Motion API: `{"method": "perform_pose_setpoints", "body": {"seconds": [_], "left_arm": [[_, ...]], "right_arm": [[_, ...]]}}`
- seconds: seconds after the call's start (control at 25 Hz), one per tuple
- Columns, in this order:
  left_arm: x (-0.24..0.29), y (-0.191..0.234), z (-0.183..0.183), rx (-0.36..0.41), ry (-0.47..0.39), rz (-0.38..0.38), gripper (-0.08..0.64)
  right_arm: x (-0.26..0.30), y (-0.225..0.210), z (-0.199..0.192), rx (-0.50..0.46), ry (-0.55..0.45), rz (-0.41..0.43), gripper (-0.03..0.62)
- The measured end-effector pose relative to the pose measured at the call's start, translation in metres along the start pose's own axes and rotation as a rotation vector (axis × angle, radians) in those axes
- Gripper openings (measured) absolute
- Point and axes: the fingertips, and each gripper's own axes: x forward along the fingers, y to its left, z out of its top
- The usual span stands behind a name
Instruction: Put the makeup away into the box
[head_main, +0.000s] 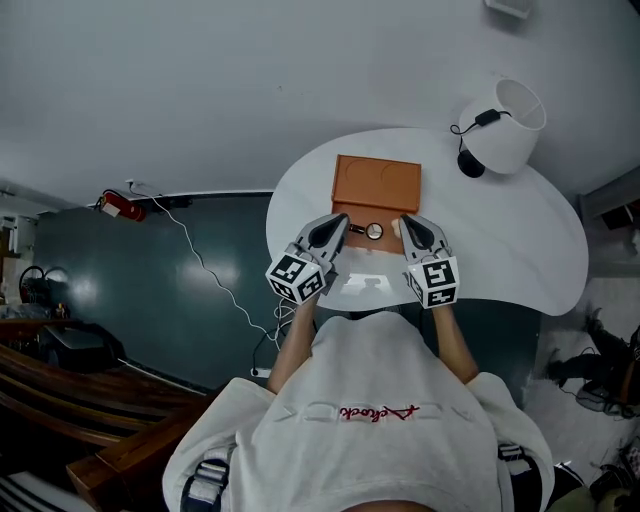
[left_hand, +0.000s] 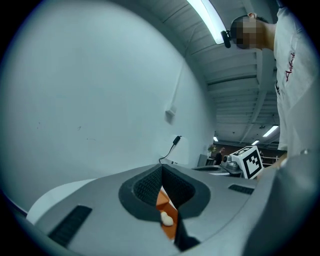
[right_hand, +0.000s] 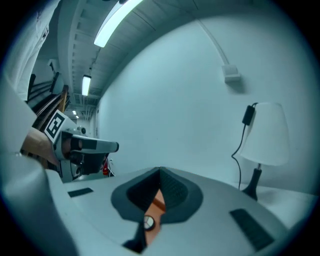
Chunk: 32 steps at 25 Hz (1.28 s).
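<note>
An orange box (head_main: 376, 185) lies closed on the round white table (head_main: 520, 240), just beyond both grippers. A small round makeup piece (head_main: 373, 231) with a dark part beside it sits between the gripper tips at the box's near edge. My left gripper (head_main: 340, 228) is shut, and nothing shows between its pads. Under its jaws I see a strip of the box (left_hand: 164, 202) and a pale piece (left_hand: 166, 218). My right gripper (head_main: 405, 228) is shut too. The box (right_hand: 158, 204) and the round piece (right_hand: 149, 223) show under its jaws, apart from the pads.
A white lamp (head_main: 505, 125) with a black cord stands at the table's far right, also visible in the right gripper view as the lamp (right_hand: 265, 135). A red extinguisher (head_main: 120, 205) and a white cable (head_main: 215, 280) lie on the dark floor to the left.
</note>
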Motion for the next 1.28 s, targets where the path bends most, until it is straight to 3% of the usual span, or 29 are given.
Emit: {"method": "perform_pose_setpoints", "body": {"seconds": [0.28, 1.28], "left_arm": [[0.000, 0.002, 0.033, 0.052, -0.068, 0.015, 0.009], [-0.001, -0.004, 0.024, 0.053, -0.054, 0.015, 0.009]], "right_arm": [[0.009, 0.007, 0.044, -0.032, -0.092, 0.026, 0.020], [0.003, 0.012, 0.029, -0.046, -0.046, 0.038, 0.020]]}}
